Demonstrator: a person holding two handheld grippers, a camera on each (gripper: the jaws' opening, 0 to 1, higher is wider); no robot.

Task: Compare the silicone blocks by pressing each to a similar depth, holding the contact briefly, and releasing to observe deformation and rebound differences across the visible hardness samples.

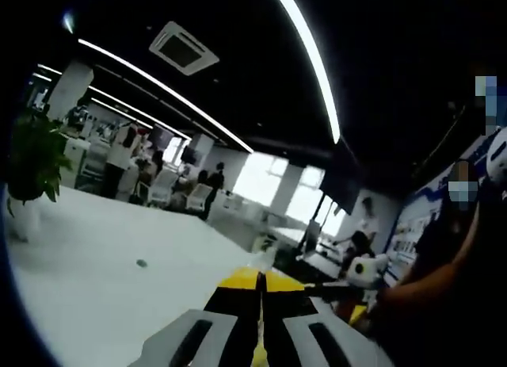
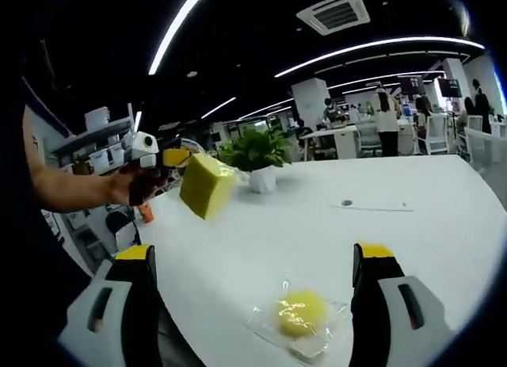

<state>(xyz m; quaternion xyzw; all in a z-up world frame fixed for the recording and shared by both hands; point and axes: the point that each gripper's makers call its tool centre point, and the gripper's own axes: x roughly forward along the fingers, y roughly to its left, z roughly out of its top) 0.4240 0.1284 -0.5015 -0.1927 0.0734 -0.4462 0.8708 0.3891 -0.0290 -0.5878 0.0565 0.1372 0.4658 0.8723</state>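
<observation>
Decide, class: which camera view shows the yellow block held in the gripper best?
The right gripper view: the yellow block hangs in full above the white table, clamped by the left gripper. The left gripper view shows only a yellow sliver between its nearly closed jaws.

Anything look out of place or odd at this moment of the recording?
Yes: the yellow block is lifted off the white table, tilted in the left hand-held gripper, rather than lying flat for pressing. A round yellow sample sits in a crinkled clear wrapper between the right hand-held gripper's open jaws.

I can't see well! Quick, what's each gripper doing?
Left gripper: shut on the yellow block.
Right gripper: open, holding nothing.
</observation>
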